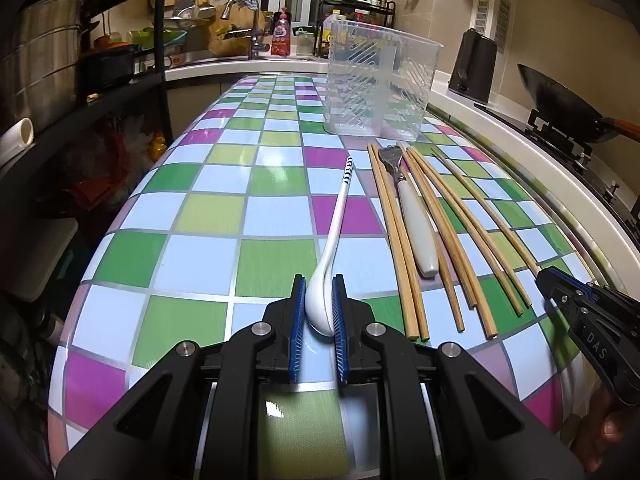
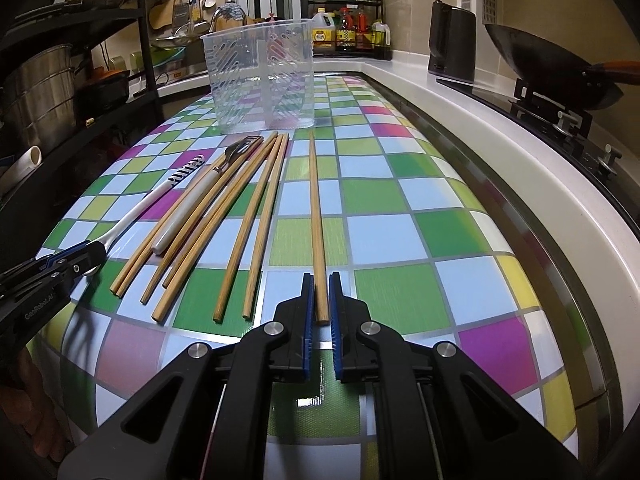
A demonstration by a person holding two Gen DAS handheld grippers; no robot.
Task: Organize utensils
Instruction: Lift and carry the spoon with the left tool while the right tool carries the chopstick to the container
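My left gripper (image 1: 320,292) is shut on the bowl of a white spoon (image 1: 334,236) whose striped handle tip points away across the checkered table (image 1: 208,216). My right gripper (image 2: 321,292) is shut on the near end of one wooden chopstick (image 2: 315,216) that lies apart from the others. Several more chopsticks (image 2: 256,216) and a white-handled fork (image 2: 192,208) lie side by side between the two grippers. A clear plastic utensil holder (image 1: 380,84) with a middle divider stands empty at the far end of the table. The left gripper also shows at the left edge of the right wrist view (image 2: 60,264).
A white counter (image 2: 460,92) runs along the table's right side, bearing a black kettle (image 2: 450,40) and a stove with a dark wok (image 2: 552,68). Black shelves with steel pots (image 1: 44,60) stand to the left. A sink and bottles sit behind the holder.
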